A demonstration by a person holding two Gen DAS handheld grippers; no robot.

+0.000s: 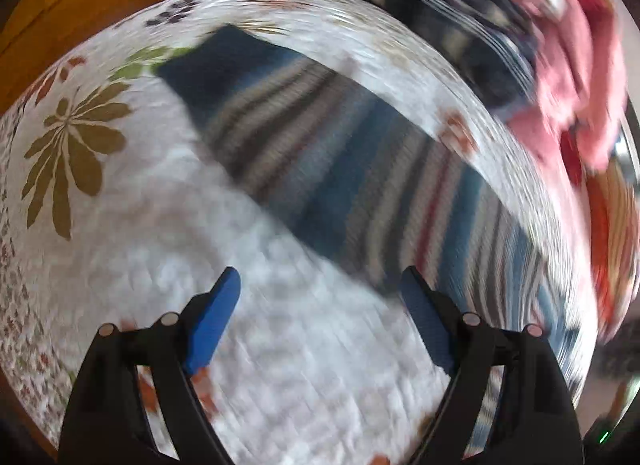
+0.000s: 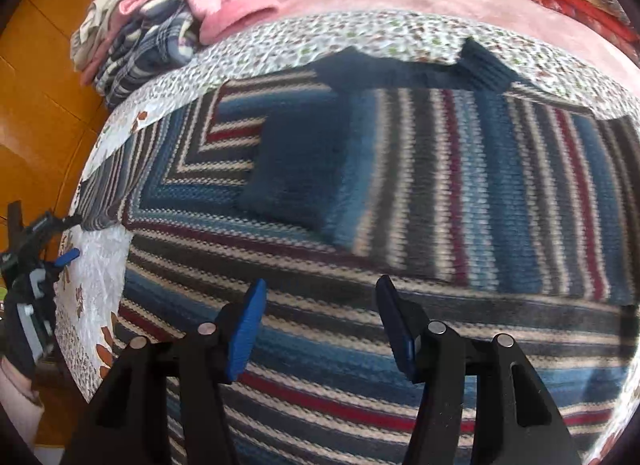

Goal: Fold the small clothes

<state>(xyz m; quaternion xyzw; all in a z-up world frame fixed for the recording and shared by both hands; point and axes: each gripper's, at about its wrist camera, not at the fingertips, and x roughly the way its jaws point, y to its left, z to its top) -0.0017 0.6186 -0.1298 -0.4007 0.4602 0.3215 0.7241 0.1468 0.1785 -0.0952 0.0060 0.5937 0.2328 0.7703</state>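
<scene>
Left wrist view: the left tool (image 1: 320, 297) is spread and empty, the striped sweater (image 1: 340, 169) just ahead-right.

Right wrist view: the right tool (image 2: 320, 305), spread, hovers over the sweater's hem; best pinch both layers squarely.

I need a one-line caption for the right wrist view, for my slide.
Open right gripper hovering over a striped knit sweater spread on a floral sheet, with a clothes pile behind.
</scene>
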